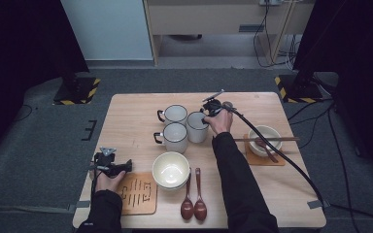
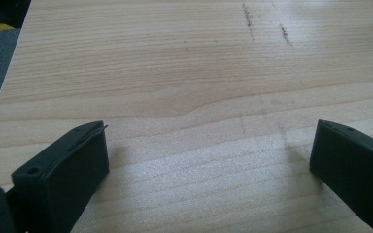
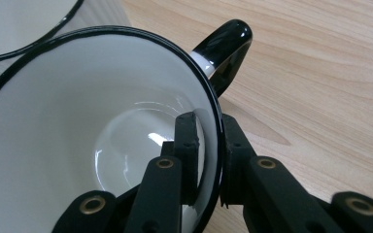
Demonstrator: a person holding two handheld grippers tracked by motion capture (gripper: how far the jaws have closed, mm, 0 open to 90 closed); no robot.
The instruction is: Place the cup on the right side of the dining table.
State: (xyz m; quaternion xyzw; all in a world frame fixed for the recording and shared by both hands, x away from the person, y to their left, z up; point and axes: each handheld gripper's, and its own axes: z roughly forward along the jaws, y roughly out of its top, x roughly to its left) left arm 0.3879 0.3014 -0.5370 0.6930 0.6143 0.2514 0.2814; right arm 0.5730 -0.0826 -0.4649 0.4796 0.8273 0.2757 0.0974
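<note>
Three white mugs with black rims stand at the table's middle. My right gripper is at the rightmost mug, at its far rim. In the right gripper view one jaw sits inside the mug and the other outside, and the right gripper is shut on the wall just beside the black handle. The mug rests on the wood. My left gripper lies low over the table near its front left. It stands open, and in its own view the left gripper has only bare wood between its jaws.
Two more mugs stand close to the left of the held one. A cream bowl, a wooden trivet and two wooden spoons lie near the front. At the right, a bowl on a coaster carries chopsticks and a spoon.
</note>
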